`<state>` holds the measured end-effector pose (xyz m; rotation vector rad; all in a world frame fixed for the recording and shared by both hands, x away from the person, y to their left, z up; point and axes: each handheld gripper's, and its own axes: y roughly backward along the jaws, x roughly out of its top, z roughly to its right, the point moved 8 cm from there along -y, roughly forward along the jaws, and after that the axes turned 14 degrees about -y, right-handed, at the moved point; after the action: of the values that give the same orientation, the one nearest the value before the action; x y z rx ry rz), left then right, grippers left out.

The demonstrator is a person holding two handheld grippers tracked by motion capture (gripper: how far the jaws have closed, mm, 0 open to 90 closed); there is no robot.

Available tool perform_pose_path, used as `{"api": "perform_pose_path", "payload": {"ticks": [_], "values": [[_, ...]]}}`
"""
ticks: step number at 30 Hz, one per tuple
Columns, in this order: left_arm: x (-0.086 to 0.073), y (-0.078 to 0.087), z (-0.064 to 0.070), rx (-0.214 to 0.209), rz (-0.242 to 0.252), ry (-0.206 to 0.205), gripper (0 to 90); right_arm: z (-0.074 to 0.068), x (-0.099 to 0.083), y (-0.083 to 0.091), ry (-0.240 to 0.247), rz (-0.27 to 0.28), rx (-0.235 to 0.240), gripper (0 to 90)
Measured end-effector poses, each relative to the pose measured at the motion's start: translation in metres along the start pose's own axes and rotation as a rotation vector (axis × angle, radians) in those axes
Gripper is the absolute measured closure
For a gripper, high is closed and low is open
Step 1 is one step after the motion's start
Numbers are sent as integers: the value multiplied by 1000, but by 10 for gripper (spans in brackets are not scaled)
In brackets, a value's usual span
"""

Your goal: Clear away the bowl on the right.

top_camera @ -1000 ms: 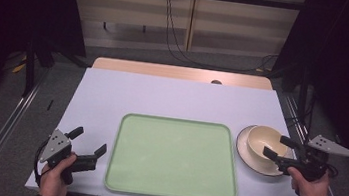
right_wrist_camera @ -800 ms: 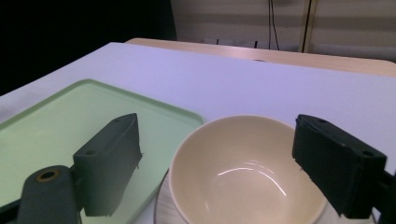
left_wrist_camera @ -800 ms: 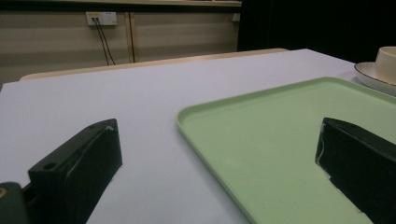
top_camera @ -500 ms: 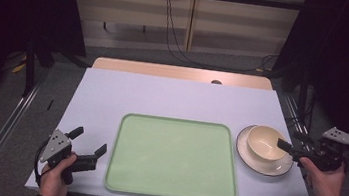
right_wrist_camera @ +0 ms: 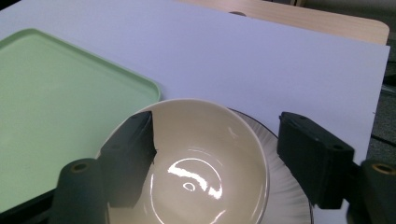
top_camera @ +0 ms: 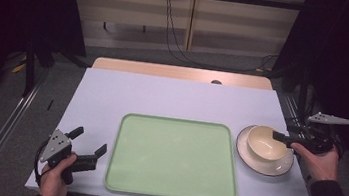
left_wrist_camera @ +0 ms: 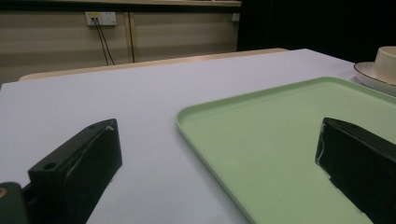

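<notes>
The right gripper (top_camera: 281, 137) was held at the right edge of the table, its 2 jaws spread wide and reaching over the near rim of a cream bowl (top_camera: 266, 143). In the right gripper view (right_wrist_camera: 217, 161) 1 jaw sat inside the bowl (right_wrist_camera: 196, 168) and the other stood outside its rim, above the plate; neither jaw could be seen pressing the rim, so nothing was gripped. The right hand (top_camera: 318, 161) wrapped the handle from the table's right side, with the grey three-cornered plate above it.

The bowl stood on a white plate (top_camera: 248, 160), whose ribbed border (right_wrist_camera: 285, 191) showed under the outer jaw. The plate lay just beside the right edge of a pale green tray (top_camera: 174, 156), apart from it.

The left gripper (top_camera: 89, 148) rested low at the front left corner of the table, held by the left hand (top_camera: 56, 179), jaws wide apart and empty. In the left gripper view (left_wrist_camera: 217, 158) 1 jaw hung over the white tabletop (left_wrist_camera: 116, 93) and the other over the tray (left_wrist_camera: 271, 140), whose left rim ran between them. The bowl and plate showed far off at the right edge of that view.

The tray lay bare in the middle of the table (top_camera: 172, 98).
</notes>
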<state>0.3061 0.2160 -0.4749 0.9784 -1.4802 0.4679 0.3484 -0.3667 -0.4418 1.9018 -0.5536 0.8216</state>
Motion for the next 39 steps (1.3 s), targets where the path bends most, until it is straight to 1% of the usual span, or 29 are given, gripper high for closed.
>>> {"api": "perform_pose_path", "payload": {"ticks": [1, 3, 4, 5, 6, 9, 10, 11, 12, 13, 14, 15, 16, 17, 18, 20, 21, 22, 24, 25, 27, 30, 31, 33, 34, 35, 36, 38, 39], "values": [[0, 0, 0, 1, -1, 0, 4, 1, 0, -2, -2, -10, 0, 302], [0, 0, 0, 0, 1, 0, 4, 5, 0, -8, -3, -30, 7, 308], [0, 0, 1, -7, 4, 3, 4, 8, 0, -11, -3, -45, -4, 313], [0, 0, 1, -7, 4, 3, 4, 8, 0, -11, -3, -45, -4, 313], [0, -1, 0, -8, 3, 4, 5, 12, 0, -15, -4, -74, -24, 329], [0, 0, 0, -5, 3, 0, 5, 14, 1, -19, -7, -85, -18, 341], [0, 0, 0, -7, 1, -1, 4, 18, -1, -22, -4, -115, -52, 375], [0, 0, 0, -8, 3, 4, 4, 20, -2, -23, 10, -128, -67, 379], [0, 0, 0, -8, 3, 4, 5, 21, -4, -24, -2, -143, -76, 384], [0, 0, 0, -9, 3, 4, 5, 24, -5, -26, -5, -141, -80, 398], [0, 0, 0, -9, 4, 4, 4, 26, -8, -28, -7, -156, -74, 406], [0, 0, 0, -9, 4, 4, 4, 26, -8, -28, -7, -156, -74, 406], [0, 0, 0, -9, 3, 3, 4, 28, -11, -30, -14, -178, -76, 412], [0, -1, 1, -9, 3, 4, 4, 31, -18, -34, -15, -215, -80, 422], [0, 0, 0, -8, 0, -1, 4, 33, -21, -35, -13, -231, -80, 433], [0, -1, 0, -4, 0, 3, 4, 34, -24, -37, -25, -252, -86, 448], [0, -1, 0, -4, 0, 3, 4, 34, -24, -37, -25, -252, -86, 448], [0, -1, 0, -9, 3, 3, 4, 37, -29, -40, -35, -280, -88, 468], [0, -1, 0, -9, 2, 2, 4, 38, -30, -42, -34, -284, -92, 470], [0, 0, 1, -10, 3, 3, 5, 38, -33, -45, -38, -307, -84, 504], [0, 0, 0, -10, 2, 2, 4, 40, -31, -45, -34, -294, -105, 550], [0, 0, 1, -10, 3, 5, 4, 41, -32, -45, -43, -308, -133, 628], [0, 0, 1, -10, 3, 5, 4, 41, -32, -45, -43, -308, -133, 628], [0, 0, 1, -11, 3, 5, 4, 44, -33, -46, -50, -311, -140, 666], [0, 0, 1, -11, 2, 2, 4, 44, -34, -46, -55, -326, -145, 677], [0, 0, 1, -11, 1, 2, 4, 44, -34, -46, -64, -324, -141, 680], [0, 0, 1, -12, 2, 2, 4, 44, -34, -46, -72, -332, -134, 706], [0, 0, 1, -13, 2, 1, 4, 42, -34, -46, -70, -336, -133, 751], [0, 0, 1, -13, 2, 1, 4, 41, -34, -47, -74, -337, -110, 771]]}}
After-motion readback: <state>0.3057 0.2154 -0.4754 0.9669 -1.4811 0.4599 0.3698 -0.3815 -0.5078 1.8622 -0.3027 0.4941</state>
